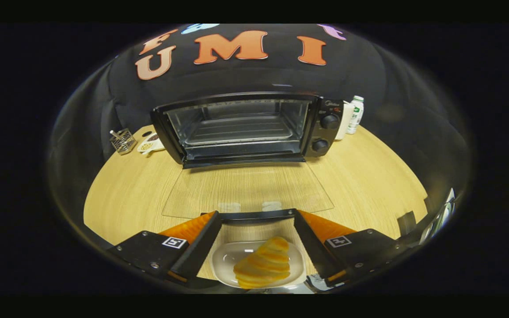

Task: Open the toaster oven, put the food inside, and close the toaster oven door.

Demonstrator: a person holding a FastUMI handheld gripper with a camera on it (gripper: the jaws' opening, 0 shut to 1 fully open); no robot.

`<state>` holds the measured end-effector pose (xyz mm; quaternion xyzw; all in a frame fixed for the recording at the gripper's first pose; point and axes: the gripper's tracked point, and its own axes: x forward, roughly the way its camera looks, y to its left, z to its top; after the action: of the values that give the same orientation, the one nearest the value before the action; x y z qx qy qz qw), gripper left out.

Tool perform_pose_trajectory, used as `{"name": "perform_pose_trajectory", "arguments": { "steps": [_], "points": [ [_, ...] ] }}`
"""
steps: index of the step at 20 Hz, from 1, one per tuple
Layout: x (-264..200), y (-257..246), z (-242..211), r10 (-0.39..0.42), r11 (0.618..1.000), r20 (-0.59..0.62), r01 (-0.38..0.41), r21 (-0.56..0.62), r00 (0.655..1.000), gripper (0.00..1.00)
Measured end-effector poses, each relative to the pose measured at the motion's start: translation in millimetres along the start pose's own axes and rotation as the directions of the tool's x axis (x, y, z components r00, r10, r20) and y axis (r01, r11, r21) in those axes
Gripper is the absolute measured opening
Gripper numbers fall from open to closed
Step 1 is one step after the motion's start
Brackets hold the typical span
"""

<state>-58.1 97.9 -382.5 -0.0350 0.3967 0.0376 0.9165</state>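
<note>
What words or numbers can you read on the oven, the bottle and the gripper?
Toaster oven: a small mark above its knobs, too small to read.
Bottle beside the oven: label too blurred to read.
Gripper: square black-and-white tags on its fingers, no words. The fingers stand apart, with the plate of food between them.

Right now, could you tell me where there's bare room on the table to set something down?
Bare wood lies either side of the open glass door, ahead of the open tongs. It is crowded between the tongs, where the croissant on its plate lies, and left of the toaster oven by the wire basket.
</note>
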Motion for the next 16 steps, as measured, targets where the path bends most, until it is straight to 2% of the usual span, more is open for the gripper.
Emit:
{"name": "perform_pose_trajectory", "arguments": {
  "steps": [6,16],
  "points": [
    [-36,0,-18,-0.063,0.996,0.011,0.063,0.062,0.998,0.99],
    [-65,9,-102,-0.130,0.983,-0.093,0.141,0.120,0.987,0.99]
  ]
}}
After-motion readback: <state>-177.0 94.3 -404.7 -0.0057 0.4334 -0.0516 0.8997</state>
